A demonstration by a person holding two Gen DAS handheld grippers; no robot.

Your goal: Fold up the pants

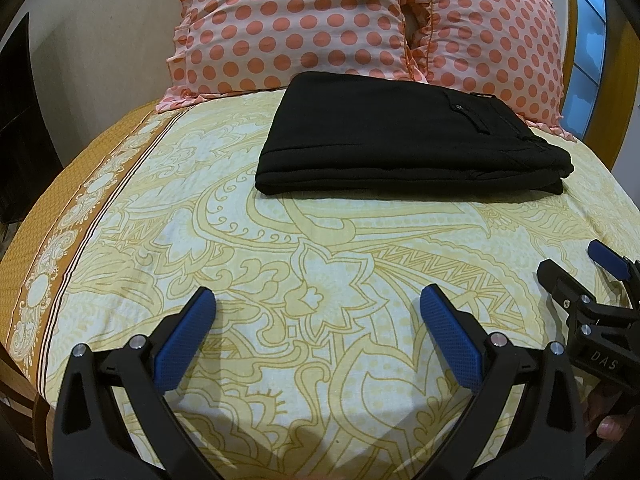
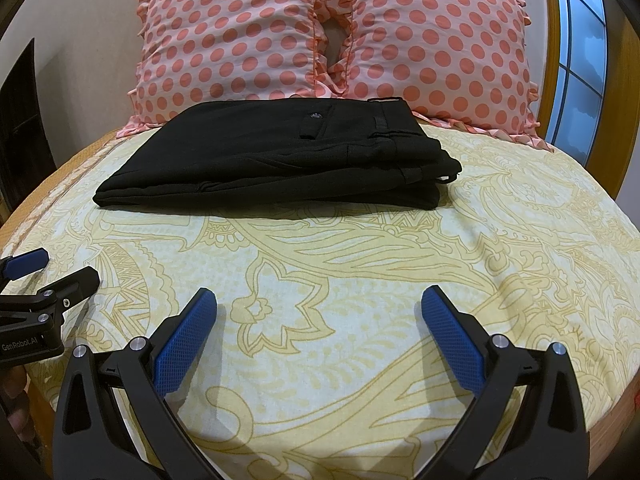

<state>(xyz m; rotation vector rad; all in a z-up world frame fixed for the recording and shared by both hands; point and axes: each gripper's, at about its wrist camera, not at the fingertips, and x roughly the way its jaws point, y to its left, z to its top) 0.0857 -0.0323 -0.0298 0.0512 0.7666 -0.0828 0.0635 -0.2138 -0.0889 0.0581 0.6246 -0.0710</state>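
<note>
Both tongs, left and right, spread and empty (handles cropped), black folded pants beyond on bedsheet.

I count one pair of black pants, folded into a single flat stack on the one yellow patterned bedsheet. Just behind the pants, two pink polka-dot pillows stand side by side, touching each other. In front of the pants I hold two tongs: my left gripper and my right gripper, each with two blue-padded fingers spread wide, four in all.
</note>
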